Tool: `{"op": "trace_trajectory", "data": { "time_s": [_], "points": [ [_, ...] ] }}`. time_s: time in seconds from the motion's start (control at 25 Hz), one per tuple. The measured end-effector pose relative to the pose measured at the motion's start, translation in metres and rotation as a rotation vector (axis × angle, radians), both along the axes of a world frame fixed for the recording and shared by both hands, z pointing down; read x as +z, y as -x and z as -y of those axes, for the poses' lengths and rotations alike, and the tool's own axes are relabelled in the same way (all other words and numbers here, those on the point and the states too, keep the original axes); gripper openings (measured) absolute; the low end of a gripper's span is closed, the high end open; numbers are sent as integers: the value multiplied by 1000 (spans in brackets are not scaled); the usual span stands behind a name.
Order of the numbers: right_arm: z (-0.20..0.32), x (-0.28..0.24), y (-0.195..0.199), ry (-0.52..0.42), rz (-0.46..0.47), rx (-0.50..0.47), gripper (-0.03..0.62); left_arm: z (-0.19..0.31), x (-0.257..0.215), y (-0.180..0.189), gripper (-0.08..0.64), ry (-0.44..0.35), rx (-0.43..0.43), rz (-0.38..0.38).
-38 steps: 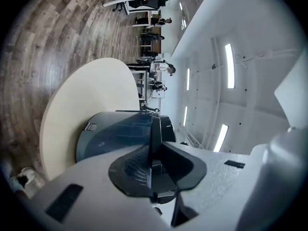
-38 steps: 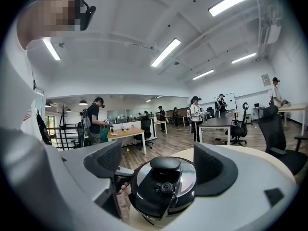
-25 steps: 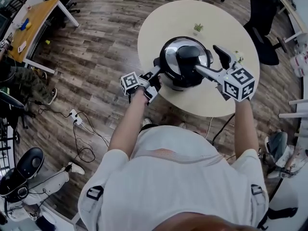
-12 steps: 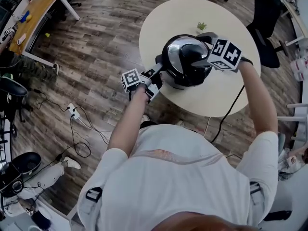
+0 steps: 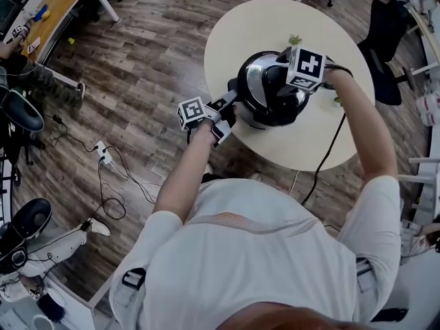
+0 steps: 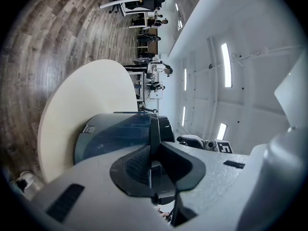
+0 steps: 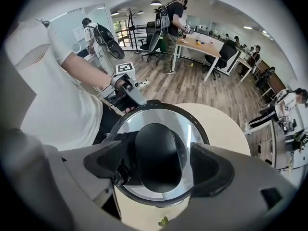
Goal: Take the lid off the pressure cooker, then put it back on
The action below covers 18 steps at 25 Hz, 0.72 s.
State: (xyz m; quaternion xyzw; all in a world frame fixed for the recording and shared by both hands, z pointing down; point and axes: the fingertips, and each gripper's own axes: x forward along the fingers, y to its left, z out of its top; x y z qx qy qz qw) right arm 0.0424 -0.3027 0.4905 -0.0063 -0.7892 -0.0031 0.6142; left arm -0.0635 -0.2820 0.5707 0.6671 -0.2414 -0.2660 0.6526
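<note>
On the round cream counter (image 5: 240, 33), near the edge closest to the person, stands the pressure cooker (image 5: 268, 115), a squat dark pot with its lid (image 7: 126, 125) on and seated. The lid is a polished steel disc with a thick black oblong handle (image 7: 159, 153) across its middle.

The left hand-held gripper (image 5: 227, 107) is level and squeezed nearly together on the cooker's side handle (image 6: 155, 129), which should steady the pot. The right hand-held gripper (image 7: 156, 170) points steeply down over the lid. Its jaws are spread apart on either side of the black handle, and I see no contact yet.

To my eye the pot is heavy and rigid, and the lid has real weight too. The bare steel looks slick and gives the pads no edge, so the black handle is the place to take hold, squarely across its narrow width. Such lids usually lock by a twist, so a firm clamp matters, and the pot must be held against turning.
</note>
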Motion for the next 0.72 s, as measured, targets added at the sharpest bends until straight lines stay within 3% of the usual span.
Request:
{"op": "trace_trajectory", "data": {
  "time_s": [0.32,0.44,0.72],
  "points": [
    [-8,18,1,46,-59,-55,432,1,5,0,58,-4,-4,-1],
    [3,17,1,4,-65,-46,301,2,4,0,58,-5,-1,0],
    [5,24,1,12,-95,-15,307,3,4,1,60,-11,0,7]
  ]
}}
